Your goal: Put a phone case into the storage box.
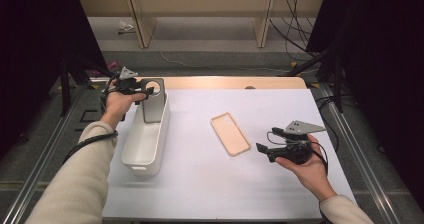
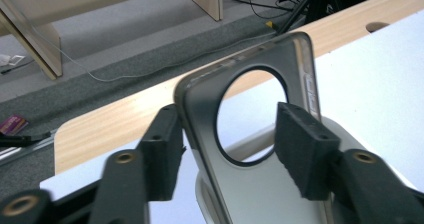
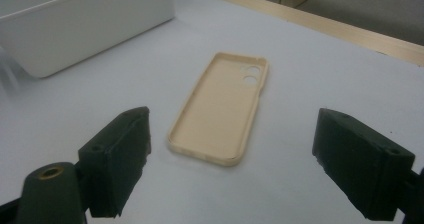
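Left tool (image 2: 227, 149) loose around grey case (image 2: 250, 134) in bin (image 1: 145, 139), right tool (image 3: 232, 174) wide before tan case (image 3: 220, 109)

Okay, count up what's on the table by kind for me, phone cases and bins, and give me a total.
Phone cases: 2, a smoky grey translucent case with a large round camera hole standing in the bin, and a beige case lying flat on the table.
Bins: 1, a white oblong plastic bin.
Total: 3

White-topped table (image 1: 210, 184); on it, a white bin (image 1: 145, 144) and a tan phone case (image 1: 230, 133), apart
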